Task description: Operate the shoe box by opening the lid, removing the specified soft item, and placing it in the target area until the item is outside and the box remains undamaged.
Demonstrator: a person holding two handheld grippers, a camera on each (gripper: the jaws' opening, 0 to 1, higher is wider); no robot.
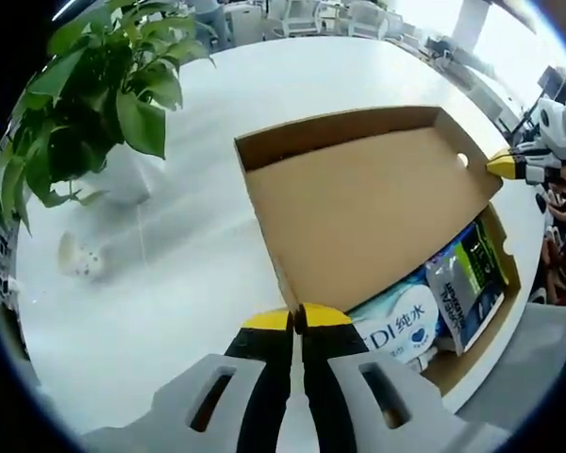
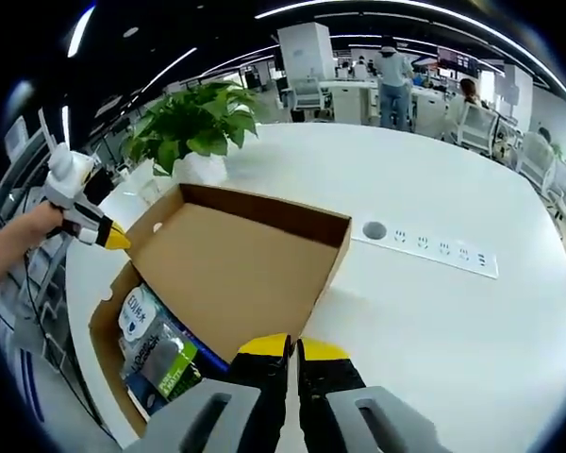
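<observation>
The cardboard shoe box (image 1: 498, 247) (image 2: 106, 326) stands at the table's edge with its lid (image 1: 358, 208) (image 2: 236, 264) swung up and open. Inside lie a white and blue pack of wipes (image 1: 401, 326) (image 2: 137, 313) and a grey and green pouch (image 1: 467, 283) (image 2: 165, 363). My left gripper (image 1: 297, 319) is shut on one corner of the lid's edge; in the right gripper view it comes in at the left (image 2: 111, 238). At the opposite corner my right gripper (image 2: 292, 347) is shut on the lid too, and appears at the right of the left gripper view (image 1: 502, 166).
A potted plant (image 1: 104, 85) (image 2: 193, 123) stands on the white round table (image 1: 141, 283) (image 2: 434, 321) beyond the box. A power strip (image 2: 424, 247) is set into the tabletop. People and office chairs are in the background.
</observation>
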